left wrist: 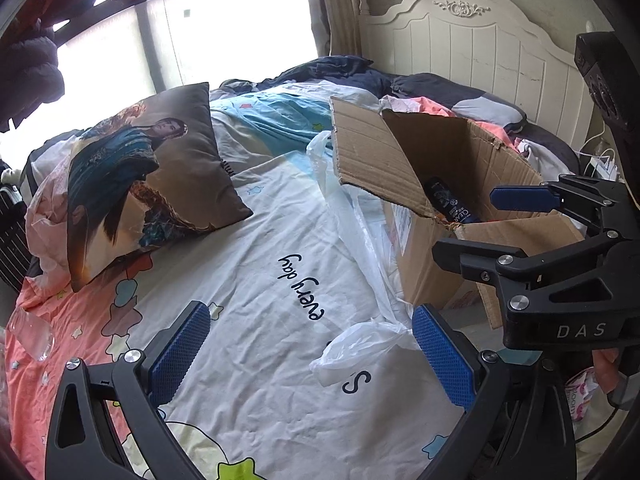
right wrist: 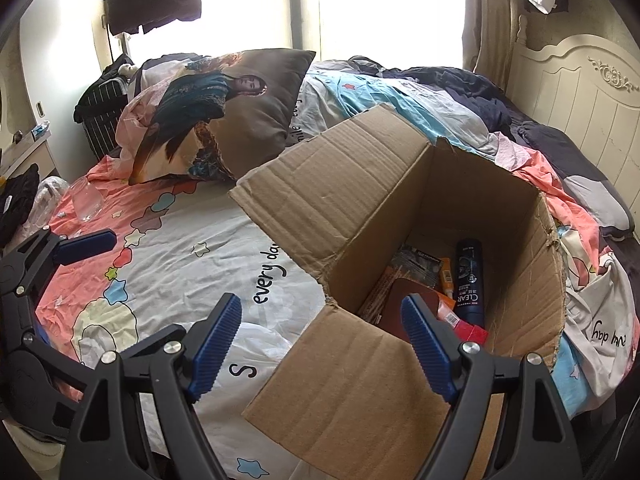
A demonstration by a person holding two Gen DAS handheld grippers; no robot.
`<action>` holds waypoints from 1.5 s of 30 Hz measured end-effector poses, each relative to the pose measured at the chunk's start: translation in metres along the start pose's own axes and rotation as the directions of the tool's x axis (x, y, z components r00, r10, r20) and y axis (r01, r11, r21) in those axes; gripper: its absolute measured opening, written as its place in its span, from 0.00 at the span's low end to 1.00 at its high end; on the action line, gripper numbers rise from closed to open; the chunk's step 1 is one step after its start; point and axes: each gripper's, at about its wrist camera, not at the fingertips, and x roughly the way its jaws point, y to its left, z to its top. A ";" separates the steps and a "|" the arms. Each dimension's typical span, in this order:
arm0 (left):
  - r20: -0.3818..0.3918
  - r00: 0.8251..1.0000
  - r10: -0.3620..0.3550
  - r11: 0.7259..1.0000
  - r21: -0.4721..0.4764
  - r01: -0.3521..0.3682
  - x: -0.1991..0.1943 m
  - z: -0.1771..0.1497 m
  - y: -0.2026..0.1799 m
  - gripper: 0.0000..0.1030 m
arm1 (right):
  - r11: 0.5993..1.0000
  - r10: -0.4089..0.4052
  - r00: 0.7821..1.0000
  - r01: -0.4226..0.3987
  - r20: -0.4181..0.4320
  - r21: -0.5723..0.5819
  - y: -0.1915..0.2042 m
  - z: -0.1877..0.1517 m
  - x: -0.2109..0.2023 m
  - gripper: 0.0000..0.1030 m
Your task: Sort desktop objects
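Right now your left tongs hang wide apart and empty over the bed sheet, with a crumpled white plastic bag lying on the sheet between the blue pads. Your right tongs are also spread wide, holding nothing, poised over the near flap of the open cardboard box, which stands on the bed toward the headboard side; inside lie a dark bottle and other packets, the printed pillow well apart near the window edge
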 end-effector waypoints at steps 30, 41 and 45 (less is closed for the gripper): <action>-0.107 0.982 0.153 0.936 -0.302 -0.179 -0.007 -0.072 0.108 1.00 | 0.994 0.062 0.998 -0.061 0.000 -0.091 0.076 -0.007 0.022 0.77; -0.224 0.965 0.135 0.871 -0.437 -0.223 0.007 -0.109 0.150 1.00 | 0.995 0.104 0.995 -0.104 -0.011 -0.005 0.104 -0.013 0.053 0.77; -0.235 0.956 0.173 0.850 -0.455 -0.266 0.008 -0.121 0.163 1.00 | 0.994 0.110 0.994 -0.109 -0.019 0.020 0.116 -0.015 0.064 0.77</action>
